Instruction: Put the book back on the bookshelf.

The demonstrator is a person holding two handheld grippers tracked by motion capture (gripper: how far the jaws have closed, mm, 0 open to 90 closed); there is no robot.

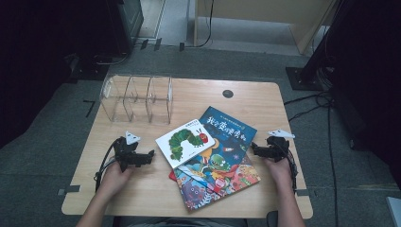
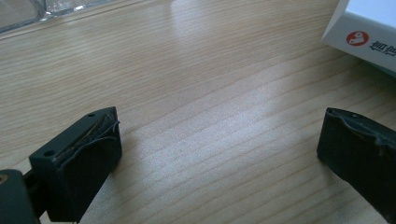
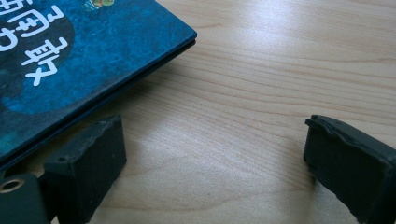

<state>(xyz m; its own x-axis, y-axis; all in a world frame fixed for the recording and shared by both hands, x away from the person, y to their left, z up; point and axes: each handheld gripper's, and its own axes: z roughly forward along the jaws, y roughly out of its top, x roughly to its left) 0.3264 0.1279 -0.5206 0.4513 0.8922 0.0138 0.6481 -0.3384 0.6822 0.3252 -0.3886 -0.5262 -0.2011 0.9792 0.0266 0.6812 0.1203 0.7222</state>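
- My left gripper (image 1: 150, 155) sat low, jaws spread and empty, white book (image 1: 185, 141) just beyond its fingertips.
- My right gripper (image 1: 254, 148) likewise gaped, blue book (image 1: 226, 140) edge beside one finger (image 3: 86, 163), presumably staged for grabbing.
- Clear rack (image 1: 137, 98) waited farther off, likely their destination.

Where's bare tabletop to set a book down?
Bare wood between the clear divider rack and the left claw, and the far right corner by the round grommet. Crowded at centre: caterpillar book on the blue book.
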